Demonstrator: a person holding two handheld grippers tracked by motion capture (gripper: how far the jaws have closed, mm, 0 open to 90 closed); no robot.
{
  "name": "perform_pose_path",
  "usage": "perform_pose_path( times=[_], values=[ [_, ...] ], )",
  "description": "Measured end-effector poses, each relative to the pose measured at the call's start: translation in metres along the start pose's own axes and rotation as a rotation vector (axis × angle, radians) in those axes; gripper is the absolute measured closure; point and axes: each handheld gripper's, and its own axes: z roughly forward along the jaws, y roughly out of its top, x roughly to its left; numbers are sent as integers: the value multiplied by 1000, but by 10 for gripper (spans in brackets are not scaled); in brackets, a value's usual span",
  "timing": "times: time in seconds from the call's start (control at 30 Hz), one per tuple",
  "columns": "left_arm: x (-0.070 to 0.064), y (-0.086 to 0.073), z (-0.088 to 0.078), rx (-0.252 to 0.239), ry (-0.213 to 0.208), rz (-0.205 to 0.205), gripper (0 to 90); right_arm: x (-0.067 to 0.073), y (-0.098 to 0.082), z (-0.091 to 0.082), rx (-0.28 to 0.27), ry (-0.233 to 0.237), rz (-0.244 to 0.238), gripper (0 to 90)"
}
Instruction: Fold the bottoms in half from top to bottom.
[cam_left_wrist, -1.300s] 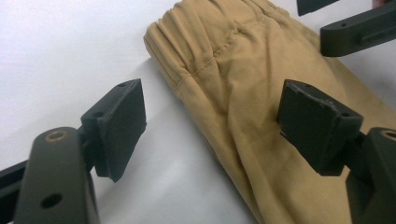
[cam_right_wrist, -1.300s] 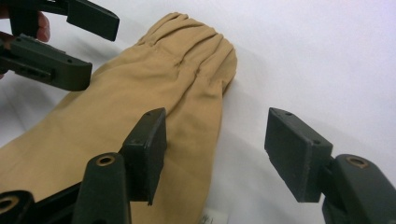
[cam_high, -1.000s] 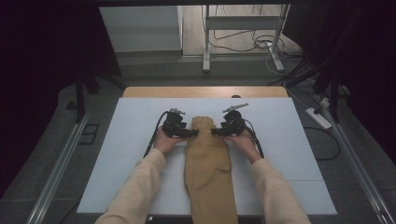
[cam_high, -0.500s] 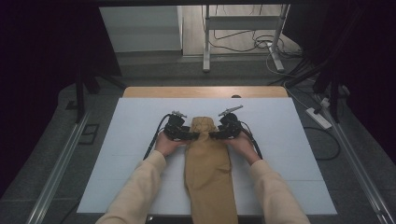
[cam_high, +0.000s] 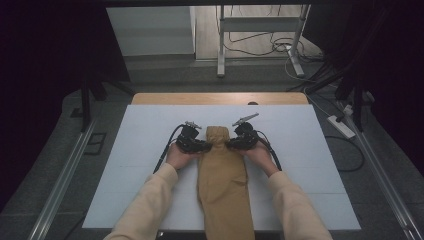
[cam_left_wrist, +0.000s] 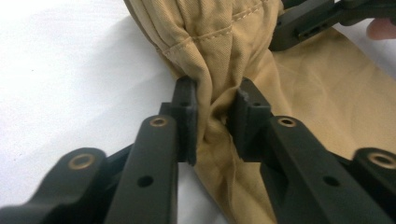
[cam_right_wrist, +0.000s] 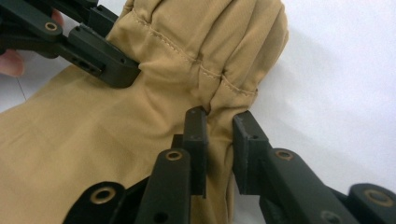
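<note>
Your left gripper (cam_high: 205, 146) and right gripper (cam_high: 231, 144) — jaws just closing — each pinch a bunched side edge of the tan garment (cam_high: 222, 190) (gathered hem end farthest from you), which lies lengthwise down the middle of the white table (cam_high: 130, 170).

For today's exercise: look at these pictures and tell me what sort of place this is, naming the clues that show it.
Probably a lab or recording studio, not a home: a white work table stands between dark curtains, cables and a power strip lie on the floor, and a metal stand rises behind it.
</note>
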Motion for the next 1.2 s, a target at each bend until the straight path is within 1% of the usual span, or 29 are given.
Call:
perform_pose_path(
  times=[0.1, 0.2, 0.33, 0.43, 0.53, 0.63, 0.73, 0.87, 0.97, 1.07, 1.2],
  values=[
    [-1, 0, -1, -7, 1, 8, 757, 0, 0, -3, -6, -6, -13, 803],
    [0, 1, -4, -19, -11, 9, 775, 1, 1, -6, -15, -12, -30, 813],
    [-3, 4, -7, -33, -8, 32, 786, 2, 2, -13, -31, -22, -46, 822],
    [-4, 7, -11, -45, -8, 44, 790, 3, 4, -19, -47, -25, -56, 824],
    [-4, 12, -16, -58, -20, 43, 791, 4, 6, -25, -73, -36, -70, 824],
    [-5, 16, -18, -61, -20, 48, 791, 5, 8, -30, -91, -49, -81, 825],
    [-6, 21, -19, -62, -14, 60, 792, 4, 9, -33, -105, -59, -83, 827],
    [-7, 27, -20, -62, -9, 76, 793, 1, 9, -36, -125, -66, -75, 828],
    [-7, 34, -22, -74, -8, 82, 794, 0, 11, -40, -137, -81, -85, 830],
    [-7, 46, -28, -85, 2, 95, 795, -1, 19, -47, -152, -100, -97, 830],
    [-11, 62, -41, -123, 25, 117, 795, -3, 32, -62, -201, -124, -108, 830]
  ],
)
